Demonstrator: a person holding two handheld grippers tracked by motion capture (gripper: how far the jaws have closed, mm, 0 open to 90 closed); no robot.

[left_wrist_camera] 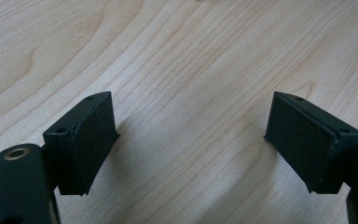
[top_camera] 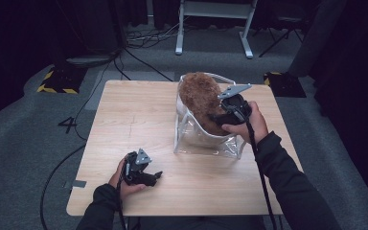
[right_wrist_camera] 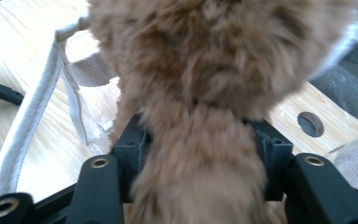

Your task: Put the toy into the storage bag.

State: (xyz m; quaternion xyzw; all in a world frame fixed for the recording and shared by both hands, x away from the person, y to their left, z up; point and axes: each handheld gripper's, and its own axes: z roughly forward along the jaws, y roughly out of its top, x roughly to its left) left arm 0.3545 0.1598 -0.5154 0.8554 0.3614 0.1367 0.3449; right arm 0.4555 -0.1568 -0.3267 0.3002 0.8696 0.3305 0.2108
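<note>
Right claw (top_camera: 219, 116) clamps the brown plush (top_camera: 202, 101), half in the clear bag (top_camera: 206, 141) at 1 o'clock on the surface (top_camera: 139, 115); long axis 11-to-5. Left claw (top_camera: 156, 176) open, empty, at 7.

Fluffy brown plush toy (top_camera: 201, 98), glossy clear plastic bag (top_camera: 206, 139), probably laminated wood table (top_camera: 134, 115).

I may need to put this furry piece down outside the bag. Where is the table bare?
The light wooden table is bare across its whole left half, from the far edge down to the left gripper. A narrower strip runs along the near edge. It is crowded far right: clear plastic bag, brown furry toy, right gripper.
</note>
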